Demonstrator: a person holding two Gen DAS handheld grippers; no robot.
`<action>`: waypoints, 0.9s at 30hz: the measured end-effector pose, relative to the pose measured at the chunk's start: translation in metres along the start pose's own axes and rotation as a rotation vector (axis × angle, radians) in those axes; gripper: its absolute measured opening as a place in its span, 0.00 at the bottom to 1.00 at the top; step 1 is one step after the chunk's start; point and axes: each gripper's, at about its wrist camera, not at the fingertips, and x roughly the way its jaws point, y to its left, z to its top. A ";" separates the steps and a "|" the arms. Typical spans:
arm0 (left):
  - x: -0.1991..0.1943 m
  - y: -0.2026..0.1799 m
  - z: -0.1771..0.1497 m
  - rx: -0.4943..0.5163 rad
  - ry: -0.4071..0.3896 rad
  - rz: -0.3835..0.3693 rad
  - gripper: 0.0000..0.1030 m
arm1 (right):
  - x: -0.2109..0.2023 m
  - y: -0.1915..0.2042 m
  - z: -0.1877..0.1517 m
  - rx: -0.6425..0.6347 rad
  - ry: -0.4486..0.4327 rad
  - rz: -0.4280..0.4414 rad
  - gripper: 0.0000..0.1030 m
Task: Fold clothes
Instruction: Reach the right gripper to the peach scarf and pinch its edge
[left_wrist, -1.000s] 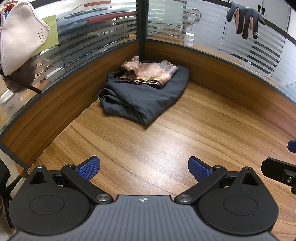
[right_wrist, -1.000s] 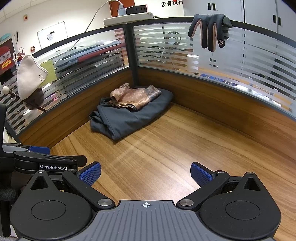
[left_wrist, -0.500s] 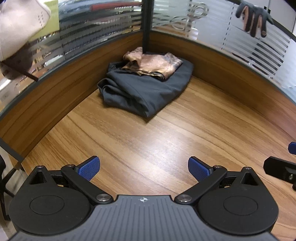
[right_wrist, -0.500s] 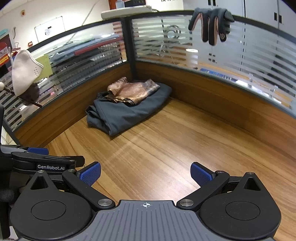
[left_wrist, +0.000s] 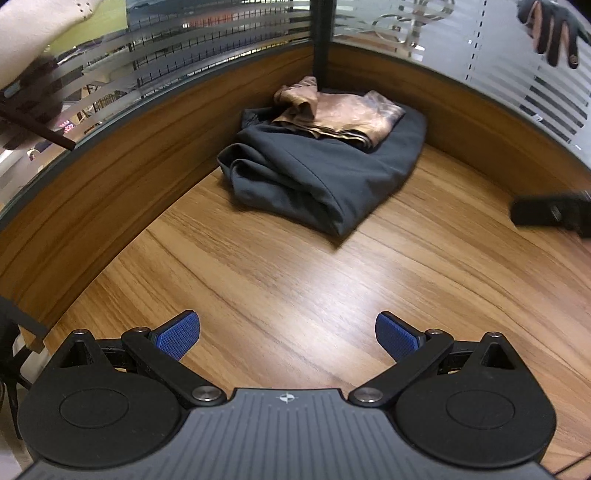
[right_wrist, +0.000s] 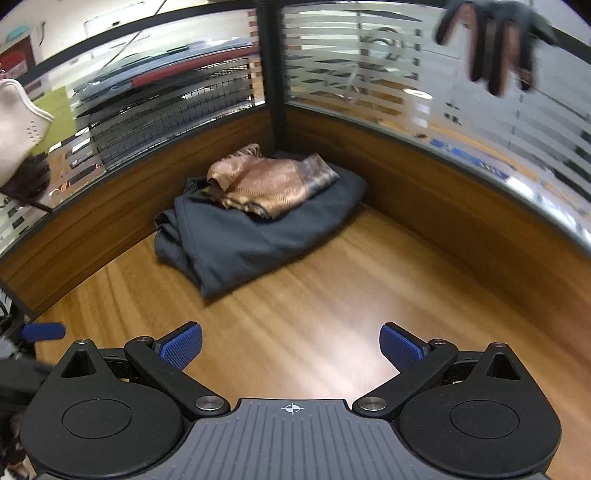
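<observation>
Desk corner (left_wrist: 280, 258) holds folded clothes (left_wrist: 325, 173) (beyond both fingers).

a wood-grain surface (left_wrist: 295, 280) fills a cubicle corner, with soft glare on its grain. wooden panels (right_wrist: 461, 206) line its back edges, topped by glass partitions (right_wrist: 369, 66) with frosted stripes, meeting at a dark post (left_wrist: 320, 40). a dark glove (right_wrist: 491, 48) hangs over the right partition; beyond the glass, an office is blurred.
</observation>
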 end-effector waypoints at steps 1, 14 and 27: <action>0.004 0.000 0.003 0.002 0.001 0.002 0.99 | 0.008 0.000 0.006 -0.015 0.003 0.005 0.99; 0.047 -0.007 0.039 -0.007 -0.014 0.028 0.99 | 0.116 0.007 0.076 -0.193 0.007 0.056 0.81; 0.070 -0.016 0.056 0.023 -0.023 0.048 0.99 | 0.180 0.017 0.094 -0.313 -0.020 0.047 0.67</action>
